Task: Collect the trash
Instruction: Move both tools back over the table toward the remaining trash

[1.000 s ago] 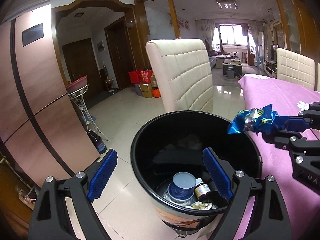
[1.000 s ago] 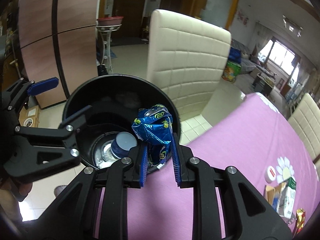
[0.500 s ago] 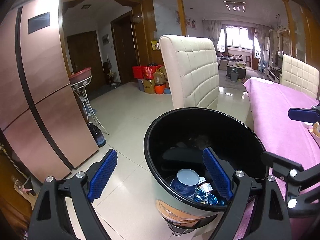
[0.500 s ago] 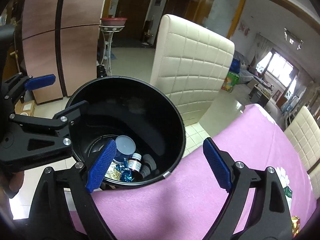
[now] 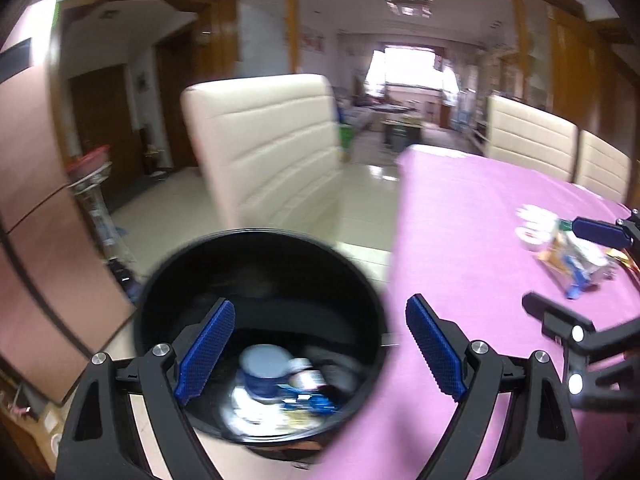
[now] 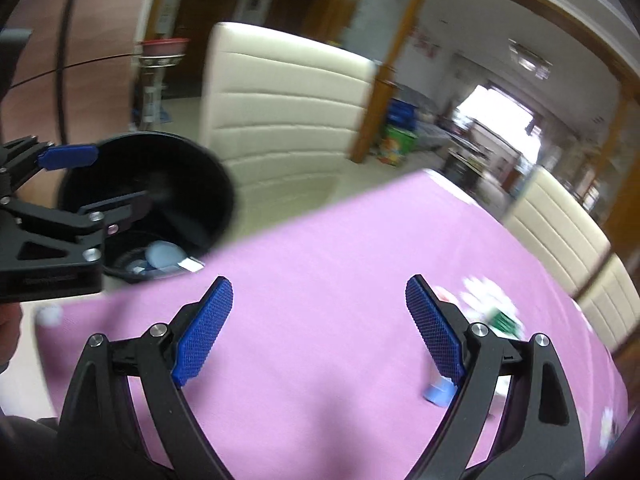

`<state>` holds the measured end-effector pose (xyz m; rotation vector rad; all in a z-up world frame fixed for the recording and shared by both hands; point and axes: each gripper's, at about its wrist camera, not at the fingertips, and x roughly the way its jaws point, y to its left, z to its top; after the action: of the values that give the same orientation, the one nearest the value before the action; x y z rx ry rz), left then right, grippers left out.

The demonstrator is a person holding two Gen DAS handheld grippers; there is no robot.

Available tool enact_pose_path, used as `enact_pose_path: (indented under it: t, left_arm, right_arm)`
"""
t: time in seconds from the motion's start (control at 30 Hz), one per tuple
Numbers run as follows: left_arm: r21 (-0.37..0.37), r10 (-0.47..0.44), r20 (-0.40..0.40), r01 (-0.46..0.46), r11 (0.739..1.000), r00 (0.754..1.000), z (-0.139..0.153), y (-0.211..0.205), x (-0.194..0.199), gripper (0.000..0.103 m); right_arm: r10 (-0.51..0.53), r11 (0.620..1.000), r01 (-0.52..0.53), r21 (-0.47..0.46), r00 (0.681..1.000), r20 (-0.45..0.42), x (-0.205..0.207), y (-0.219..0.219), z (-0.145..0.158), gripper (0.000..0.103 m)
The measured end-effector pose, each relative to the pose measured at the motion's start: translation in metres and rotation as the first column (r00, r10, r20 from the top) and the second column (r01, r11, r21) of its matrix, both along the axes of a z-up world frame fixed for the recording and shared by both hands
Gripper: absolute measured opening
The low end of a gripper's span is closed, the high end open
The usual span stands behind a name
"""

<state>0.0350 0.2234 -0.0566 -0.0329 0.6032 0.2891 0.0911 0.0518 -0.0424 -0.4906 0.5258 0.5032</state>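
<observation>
Nearest in the right wrist view, the right gripper (image 6: 318,330) has its two blue pads wide apart and holds nothing; it hangs over the pink tablecloth (image 6: 320,280). The left gripper (image 5: 320,346) is also spread wide and empty, with one pad over the mouth of the black trash bin (image 5: 256,264) and the other over the cloth.

Inside the bin lie a blue-lidded jar (image 5: 262,370), a small bottle (image 5: 306,378) and a crumpled blue wrapper (image 5: 312,402), all blurred. The bin stands just beside the table edge, a little lower than the cloth.

The step in hand seems to be the reach for the next piece of trash. The remaining pieces lie further out on the table: a small pile of wrappers (image 5: 576,260) and a white cap (image 5: 528,236) in the left view, and a small light blue cap (image 6: 440,392) just beside the right pad in the right view. The next move probably calls for lowering the right gripper onto one piece and closing on it.

The cloth between the grippers and the pile is bare, so there is room to travel. Further back, cream chairs (image 6: 280,108) stand close behind the bin and along the far side of the table.
</observation>
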Motion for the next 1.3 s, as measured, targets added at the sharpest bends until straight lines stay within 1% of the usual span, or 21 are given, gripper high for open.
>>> enact_pose_path:
  t: [0.07, 0.13, 0.27, 0.37, 0.4, 0.47, 0.5, 0.6, 0.67, 0.7, 0.73, 0.77, 0.83, 1.0, 1.13, 1.2, 1.3]
  left_arm:
    - [0.006, -0.051, -0.008, 0.051, 0.999, 0.999, -0.002, -0.023, 0.011, 0.085]
    - [-0.009, -0.118, -0.016, 0.118, 0.993, 0.993, -0.004, -0.048, 0.022, 0.085]
    - [-0.06, -0.192, -0.021, 0.19, 0.98, 0.981, -0.005, -0.085, 0.04, 0.085]
    - [-0.116, -0.237, -0.028, 0.233, 0.966, 0.971, -0.007, -0.11, 0.055, 0.085]
    - [-0.121, -0.249, -0.034, 0.244, 0.962, 0.968, -0.007, -0.117, 0.06, 0.085]
    - [-0.103, -0.27, -0.046, 0.264, 0.959, 0.962, -0.007, -0.136, 0.071, 0.085]
    - [-0.077, -0.282, -0.051, 0.278, 0.958, 0.958, -0.008, -0.15, 0.075, 0.085]
    - [-0.03, -0.319, -0.079, 0.317, 0.948, 0.945, -0.011, -0.175, 0.084, 0.085]
    - [-0.025, -0.347, -0.114, 0.347, 0.938, 0.931, -0.014, -0.189, 0.091, 0.085]
    - [-0.027, -0.359, -0.13, 0.358, 0.933, 0.924, -0.016, -0.195, 0.096, 0.085]
    - [-0.027, -0.363, -0.141, 0.363, 0.932, 0.921, -0.017, -0.199, 0.098, 0.085]
    - [-0.027, -0.368, -0.152, 0.369, 0.929, 0.917, -0.018, -0.204, 0.1, 0.085]
    - [-0.023, -0.382, -0.15, 0.384, 0.923, 0.912, -0.018, -0.213, 0.101, 0.085]
    - [0.021, -0.399, -0.143, 0.406, 0.914, 0.905, -0.019, -0.234, 0.094, 0.085]
    - [0.02, -0.414, -0.145, 0.421, 0.907, 0.899, -0.018, -0.24, 0.09, 0.085]
    - [0.019, -0.421, -0.144, 0.428, 0.904, 0.896, -0.017, -0.243, 0.089, 0.085]
    - [0.01, -0.428, -0.145, 0.434, 0.901, 0.892, -0.017, -0.246, 0.091, 0.085]
  right_arm:
    - [-0.068, 0.998, 0.068, 0.007, 0.998, -0.005, 0.01, -0.024, 0.0, 0.086]
    - [-0.15, 0.989, 0.15, 0.009, 0.989, -0.017, 0.02, -0.053, -0.001, 0.082]
    - [-0.292, 0.956, 0.294, 0.017, 0.954, -0.067, 0.04, -0.108, -0.006, 0.069]
    - [-0.365, 0.928, 0.37, 0.034, 0.926, -0.096, 0.047, -0.142, -0.008, 0.066]
    - [-0.382, 0.921, 0.387, 0.038, 0.919, -0.097, 0.047, -0.153, -0.009, 0.066]
    - [-0.429, 0.9, 0.433, 0.041, 0.899, -0.089, 0.045, -0.175, -0.009, 0.066]
    - [-0.447, 0.891, 0.451, 0.042, 0.89, -0.086, 0.045, -0.185, -0.009, 0.066]
    - [-0.51, 0.857, 0.514, 0.04, 0.856, -0.085, 0.046, -0.217, -0.009, 0.066]
    - [-0.55, 0.83, 0.556, 0.041, 0.829, -0.1, 0.048, -0.24, -0.011, 0.066]
    - [-0.566, 0.819, 0.572, 0.041, 0.818, -0.102, 0.044, -0.245, -0.01, 0.066]
    - [-0.588, 0.803, 0.594, 0.04, 0.802, -0.104, 0.043, -0.256, -0.011, 0.066]
    - [-0.605, 0.79, 0.611, 0.041, 0.789, -0.107, 0.042, -0.266, -0.012, 0.066]
    - [-0.635, 0.765, 0.643, 0.05, 0.764, -0.115, 0.041, -0.284, -0.013, 0.066]
    - [-0.69, 0.71, 0.701, 0.057, 0.71, -0.14, 0.037, -0.32, -0.021, 0.066]
    - [-0.704, 0.684, 0.723, 0.096, 0.689, -0.171, 0.034, -0.341, -0.021, 0.065]
    - [-0.721, 0.665, 0.739, 0.109, 0.673, -0.166, 0.029, -0.351, -0.018, 0.065]
    - [-0.726, 0.65, 0.748, 0.134, 0.664, -0.182, 0.026, -0.362, -0.016, 0.064]
